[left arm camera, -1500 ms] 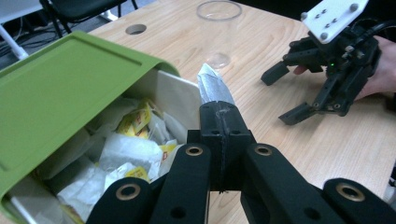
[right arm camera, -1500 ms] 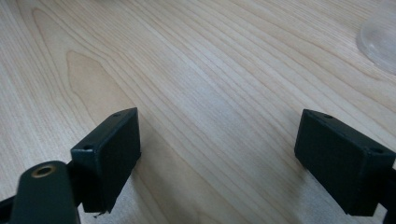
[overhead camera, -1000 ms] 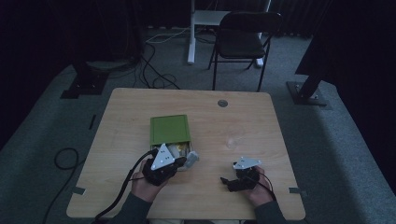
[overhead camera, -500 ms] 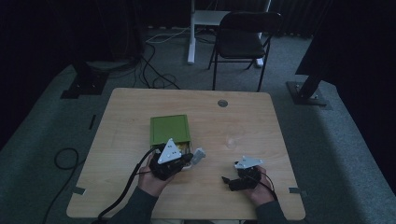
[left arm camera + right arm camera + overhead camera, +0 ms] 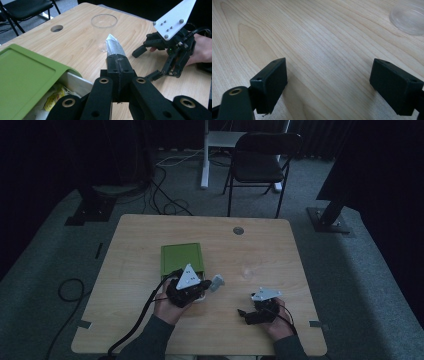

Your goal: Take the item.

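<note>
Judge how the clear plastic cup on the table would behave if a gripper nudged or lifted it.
The clear cup looks thin-walled and empty, so it is probably very light and would slide or tip at a nudge. It stands upright on smooth wood table, with nothing bracing it. Its walls likely flex, so the open right gripper should probably squeeze gently.

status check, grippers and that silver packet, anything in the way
Left gripper shut on silver packet, just out of green box. Right gripper open, low over table, nothing between the jaws. Clear cup ahead, path unobstructed.
</note>
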A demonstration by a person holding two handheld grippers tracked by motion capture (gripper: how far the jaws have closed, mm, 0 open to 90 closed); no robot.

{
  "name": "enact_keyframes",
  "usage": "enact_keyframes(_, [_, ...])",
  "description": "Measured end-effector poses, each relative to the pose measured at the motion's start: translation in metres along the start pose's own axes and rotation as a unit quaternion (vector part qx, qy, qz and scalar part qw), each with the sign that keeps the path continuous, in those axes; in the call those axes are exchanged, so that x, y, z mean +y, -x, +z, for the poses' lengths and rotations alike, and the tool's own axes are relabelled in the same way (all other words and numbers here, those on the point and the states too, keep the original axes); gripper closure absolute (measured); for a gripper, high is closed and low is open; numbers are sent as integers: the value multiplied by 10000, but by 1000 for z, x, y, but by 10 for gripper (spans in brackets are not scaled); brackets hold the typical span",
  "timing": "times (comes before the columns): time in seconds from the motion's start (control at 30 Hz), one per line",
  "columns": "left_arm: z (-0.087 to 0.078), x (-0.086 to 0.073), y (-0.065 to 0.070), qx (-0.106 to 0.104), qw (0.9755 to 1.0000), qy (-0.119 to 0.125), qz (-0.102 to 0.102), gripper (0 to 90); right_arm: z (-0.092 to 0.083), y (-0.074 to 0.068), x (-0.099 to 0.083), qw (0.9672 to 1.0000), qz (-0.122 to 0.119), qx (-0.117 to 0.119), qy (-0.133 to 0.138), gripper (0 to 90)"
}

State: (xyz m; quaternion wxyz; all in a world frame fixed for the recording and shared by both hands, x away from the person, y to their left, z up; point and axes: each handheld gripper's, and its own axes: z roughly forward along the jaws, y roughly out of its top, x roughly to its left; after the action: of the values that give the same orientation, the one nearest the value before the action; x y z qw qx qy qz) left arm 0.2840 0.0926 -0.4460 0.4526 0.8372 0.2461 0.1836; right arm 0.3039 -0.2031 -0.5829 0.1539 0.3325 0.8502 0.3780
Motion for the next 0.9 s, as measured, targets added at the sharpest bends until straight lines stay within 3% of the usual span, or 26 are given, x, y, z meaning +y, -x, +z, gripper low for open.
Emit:
enact_keyframes(0.63, [15, 25, 3, -111, 9997, 92, 212, 900, 0, 0, 0, 10000, 17, -14, -1, 140])
enact_keyframes(0.9, [25, 33, 2, -190, 9995, 125, 209, 900, 0, 0, 0, 10000, 12, -8, -5, 140])
